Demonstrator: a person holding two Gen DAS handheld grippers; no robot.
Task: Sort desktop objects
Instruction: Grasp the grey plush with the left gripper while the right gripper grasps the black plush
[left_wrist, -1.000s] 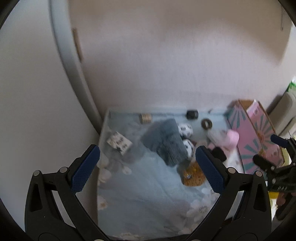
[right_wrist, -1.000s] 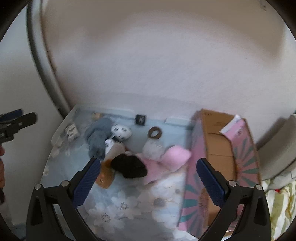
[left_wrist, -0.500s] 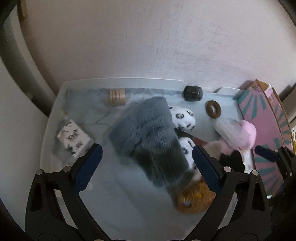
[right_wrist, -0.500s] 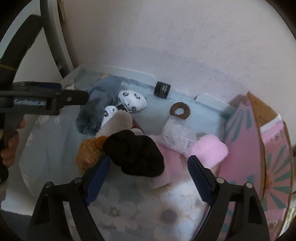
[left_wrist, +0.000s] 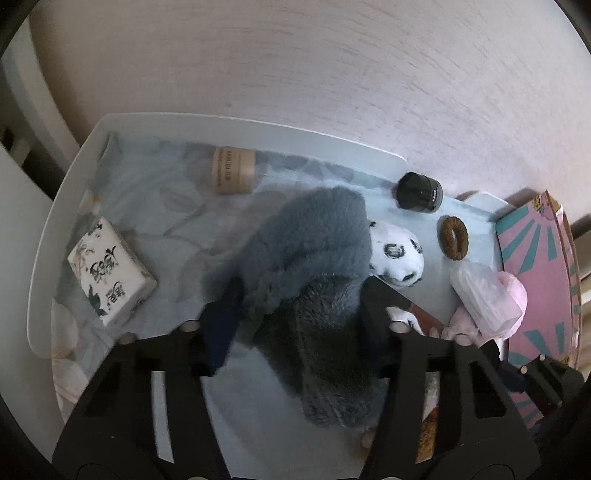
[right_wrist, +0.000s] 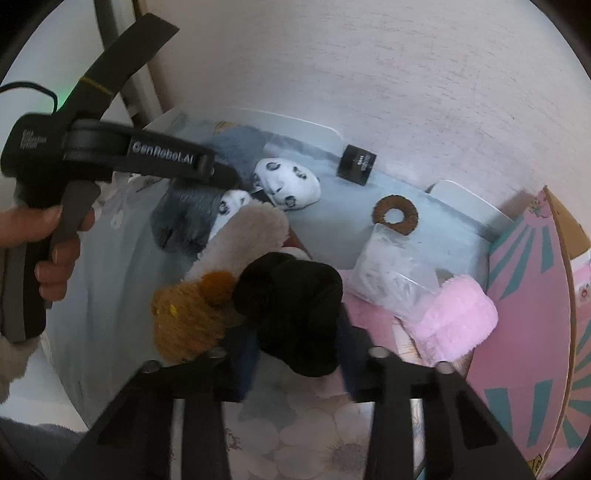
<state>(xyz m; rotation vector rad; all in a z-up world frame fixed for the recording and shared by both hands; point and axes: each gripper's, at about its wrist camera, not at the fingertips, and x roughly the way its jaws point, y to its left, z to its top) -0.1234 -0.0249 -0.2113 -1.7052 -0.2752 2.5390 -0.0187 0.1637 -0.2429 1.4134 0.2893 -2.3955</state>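
Observation:
A grey fluffy slipper (left_wrist: 314, 280) lies on the blue floral cloth (left_wrist: 155, 206). My left gripper (left_wrist: 299, 314) is around its middle, a finger on each side, jaws closing but still blurred. A black fluffy item (right_wrist: 291, 306) lies in a pile beside an orange plush (right_wrist: 184, 321) and a beige slipper (right_wrist: 247, 236). My right gripper (right_wrist: 295, 350) is around the black item, a finger on each side. The left gripper's body (right_wrist: 110, 158) shows over the grey slipper (right_wrist: 192, 210) in the right wrist view.
A pink-and-teal cardboard box (right_wrist: 532, 314) stands at the right. White panda slippers (left_wrist: 395, 254), a pink fluffy slipper (right_wrist: 458, 321), a clear plastic bag (right_wrist: 391, 273), a brown ring (left_wrist: 453, 238), a black jar (left_wrist: 419, 192), a tan bottle (left_wrist: 232, 170) and a patterned white box (left_wrist: 110, 271) lie on the cloth.
Both grippers have moved down and in. The left one now straddles the grey slipper and the right one the black item, and both sets of jaws have narrowed.

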